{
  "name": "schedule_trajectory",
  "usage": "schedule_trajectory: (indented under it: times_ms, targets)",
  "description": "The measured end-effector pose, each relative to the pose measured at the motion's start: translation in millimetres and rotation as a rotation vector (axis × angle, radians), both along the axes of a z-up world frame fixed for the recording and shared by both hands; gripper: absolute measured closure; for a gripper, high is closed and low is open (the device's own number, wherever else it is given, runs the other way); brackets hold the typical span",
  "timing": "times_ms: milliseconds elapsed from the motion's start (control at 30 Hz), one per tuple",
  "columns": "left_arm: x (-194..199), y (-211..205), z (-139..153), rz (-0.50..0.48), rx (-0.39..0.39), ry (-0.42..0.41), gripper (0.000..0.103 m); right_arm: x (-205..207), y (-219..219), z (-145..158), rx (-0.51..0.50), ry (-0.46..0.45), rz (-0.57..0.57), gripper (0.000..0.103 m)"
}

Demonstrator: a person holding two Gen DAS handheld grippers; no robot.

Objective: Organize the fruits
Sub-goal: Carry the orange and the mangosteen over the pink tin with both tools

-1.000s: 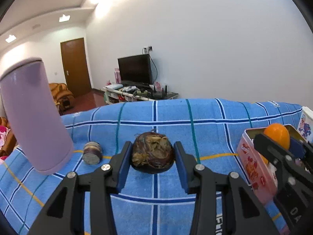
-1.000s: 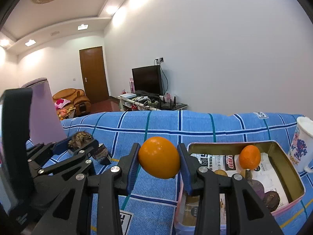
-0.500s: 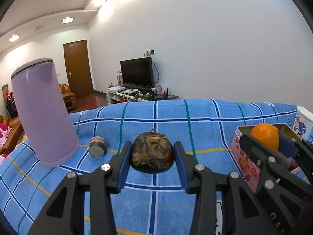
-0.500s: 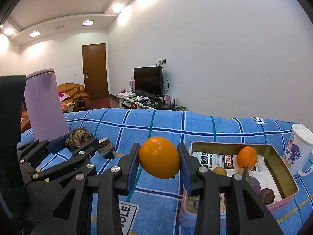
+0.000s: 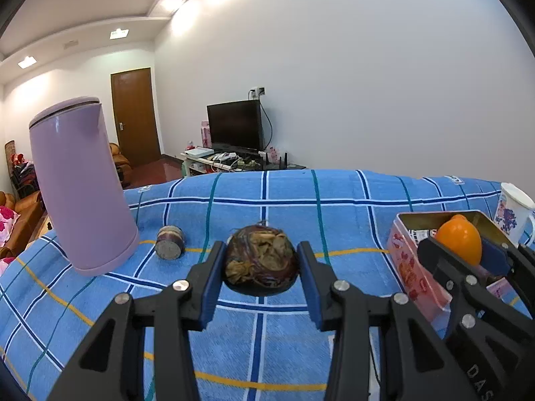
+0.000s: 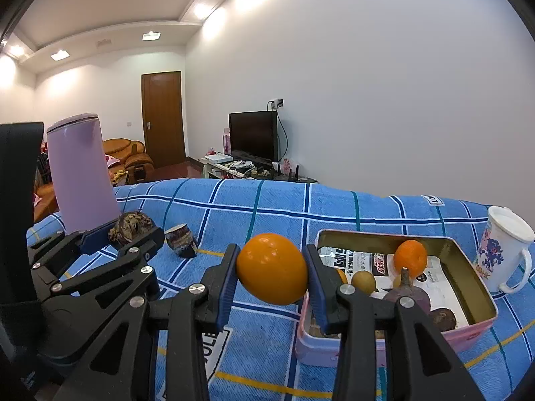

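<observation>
Both hand-held grippers drawn back – right (image 6: pixel 271 269) pinching orange (image 6: pixel 271 269) (long axis crosswise), left (image 5: pixel 260 260) pinching mangosteen (image 5: pixel 260 260).

The left claw (image 5: pixel 261 279) fills the lower centre of its own view, its blue pads clamped on a dark round fruit (image 5: pixel 261 264). The right claw (image 6: pixel 271 282) (lower centre of its view) grips an orange (image 6: pixel 271 268) the same way. Both point slightly downward, side by side.
</observation>
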State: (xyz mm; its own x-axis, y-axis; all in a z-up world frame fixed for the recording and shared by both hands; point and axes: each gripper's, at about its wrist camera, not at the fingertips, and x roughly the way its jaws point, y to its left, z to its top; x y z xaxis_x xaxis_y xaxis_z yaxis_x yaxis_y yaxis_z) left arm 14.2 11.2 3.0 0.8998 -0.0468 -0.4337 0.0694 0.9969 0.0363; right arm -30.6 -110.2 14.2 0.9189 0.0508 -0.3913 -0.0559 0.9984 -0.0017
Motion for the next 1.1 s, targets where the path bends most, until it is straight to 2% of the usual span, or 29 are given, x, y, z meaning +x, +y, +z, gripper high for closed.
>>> schedule_trajectory:
  times_ms: [800, 1100]
  targets:
    - [-13.4, -7.9, 1.4, -0.007, 0.004, -0.013, 0.059, -19.1, -14.4, -0.9, -0.016, 0.006, 0.008, 0.062]
    - [-13.8, -14.3, 0.8, -0.010, -0.016, 0.010, 0.059, -21.8, -25.2, 2.2, -0.005, -0.001, -0.005, 0.062]
